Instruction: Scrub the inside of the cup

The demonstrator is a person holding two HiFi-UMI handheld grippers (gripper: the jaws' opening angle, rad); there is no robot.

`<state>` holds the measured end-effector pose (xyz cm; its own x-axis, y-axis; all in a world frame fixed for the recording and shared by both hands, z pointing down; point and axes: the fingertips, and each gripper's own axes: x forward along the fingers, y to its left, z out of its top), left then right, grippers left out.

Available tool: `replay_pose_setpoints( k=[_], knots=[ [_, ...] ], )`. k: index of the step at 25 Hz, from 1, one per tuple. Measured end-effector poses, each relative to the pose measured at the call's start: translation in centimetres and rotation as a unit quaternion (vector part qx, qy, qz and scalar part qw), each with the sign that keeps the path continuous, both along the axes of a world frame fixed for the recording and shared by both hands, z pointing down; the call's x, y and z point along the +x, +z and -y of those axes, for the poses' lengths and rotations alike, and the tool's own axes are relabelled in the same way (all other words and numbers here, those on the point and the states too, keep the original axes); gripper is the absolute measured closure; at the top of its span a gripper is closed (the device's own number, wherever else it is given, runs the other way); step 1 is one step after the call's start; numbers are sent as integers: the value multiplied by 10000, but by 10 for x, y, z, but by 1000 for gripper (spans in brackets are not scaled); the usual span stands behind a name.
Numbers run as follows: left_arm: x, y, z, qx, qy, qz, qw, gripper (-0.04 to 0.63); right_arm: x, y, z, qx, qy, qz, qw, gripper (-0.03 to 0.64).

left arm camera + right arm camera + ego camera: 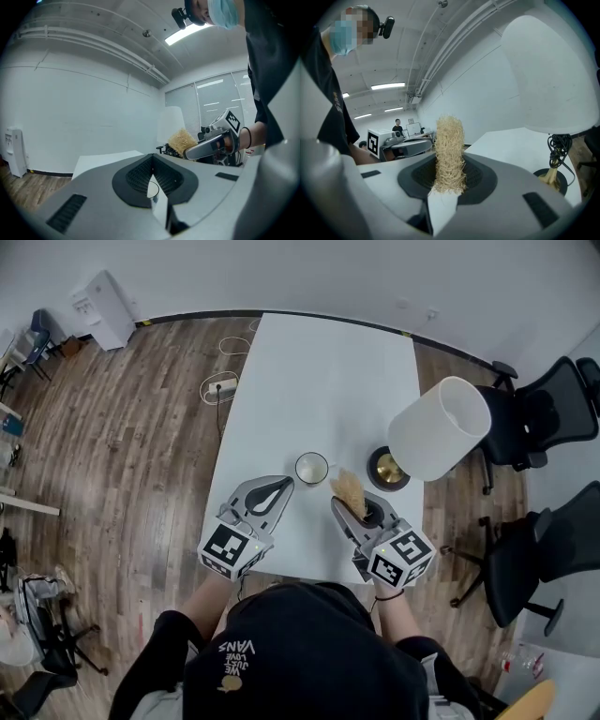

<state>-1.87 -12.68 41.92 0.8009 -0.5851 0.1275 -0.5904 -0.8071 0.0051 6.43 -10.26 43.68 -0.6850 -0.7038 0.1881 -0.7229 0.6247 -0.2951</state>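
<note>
Left gripper [282, 486] – clenched, empty | right gripper [345, 512] – grasping scrubber [349, 489] | cup [311, 468]: upright, just ahead, between both fingertips | advised: open left, steady cup, lower scrubber straight in.

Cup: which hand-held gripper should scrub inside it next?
Right: the right hand-held gripper holds the scrubber beside the cup; the left hand-held gripper is shut, empty.

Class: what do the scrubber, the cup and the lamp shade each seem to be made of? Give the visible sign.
The scrubber looks like coarse plant fibre, perhaps loofah: tan, matte, tangled strands. The cup is likely glazed ceramic: white, smooth, thin-rimmed, though plastic is possible. The lamp shade is probably fabric or paper: plain white, matte.
</note>
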Motion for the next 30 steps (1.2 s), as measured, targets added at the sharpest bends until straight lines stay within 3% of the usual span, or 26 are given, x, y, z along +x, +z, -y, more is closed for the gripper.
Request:
replay_pose_setpoints(
  k=[15, 27, 29, 30],
  knots=[
    [15, 35, 36, -121, -28, 283, 9995, 584, 9, 20, 34, -222, -251, 2, 9994, 523],
    [21, 69, 44, -303, 65, 309, 9990, 580, 8, 28, 45, -360, -328, -6, 9988, 523],
    [23, 73, 43, -373, 107, 287, 9988, 555, 8, 29, 46, -374, -327, -10, 9988, 523],
    [23, 75, 43, -438, 119, 297, 9985, 500, 8, 29, 46, -375, -328, -13, 9988, 523]
  ],
)
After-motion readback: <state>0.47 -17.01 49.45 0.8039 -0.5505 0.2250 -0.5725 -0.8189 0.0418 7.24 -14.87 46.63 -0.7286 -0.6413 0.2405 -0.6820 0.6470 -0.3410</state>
